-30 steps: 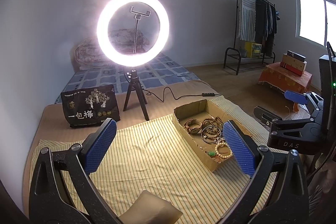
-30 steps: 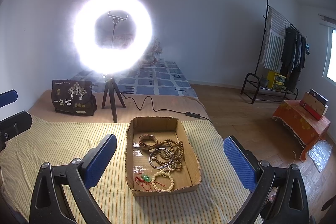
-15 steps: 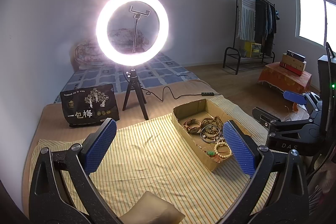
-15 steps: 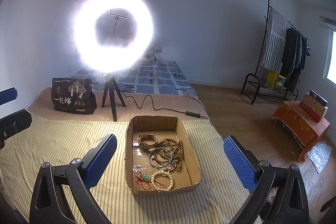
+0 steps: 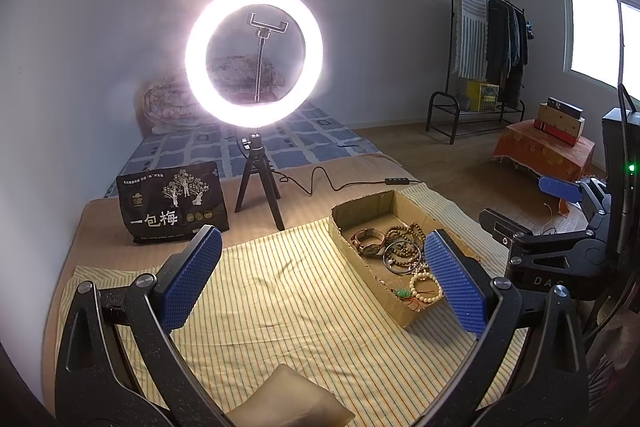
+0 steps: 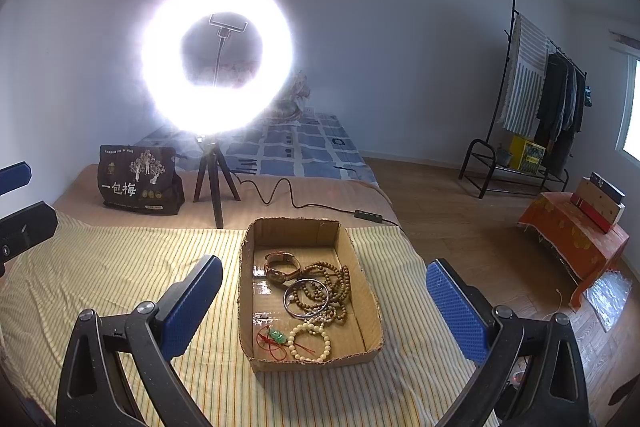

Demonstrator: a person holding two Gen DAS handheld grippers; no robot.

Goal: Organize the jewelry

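A striped cloth (image 6: 120, 267) is covering the bed, a ring light (image 6: 218, 57) glaring at its far edge. A box (image 6: 370, 307) is sitting on the cloth (jewelry (image 6: 316, 291) heaped inside). Both the left gripper (image 5: 320, 275) and right gripper (image 6: 324, 307) are hovering agape, holding nothing.

The striped cloth (image 6: 120, 267) lies bare from 9 to 6 o'clock of the cardboard tray (image 6: 368, 311), open room for a claw to pass. The tray's low walls ring the heaped bracelets (image 6: 324, 287), so entry is from above. At its 11 o'clock stand the ring light's tripod (image 6: 214, 183) and the dark bag (image 6: 138, 181); a cable (image 6: 288, 195) trails at 12. In the left wrist view a tan pad (image 5: 288, 399) lies on the cloth at 6 o'clock.
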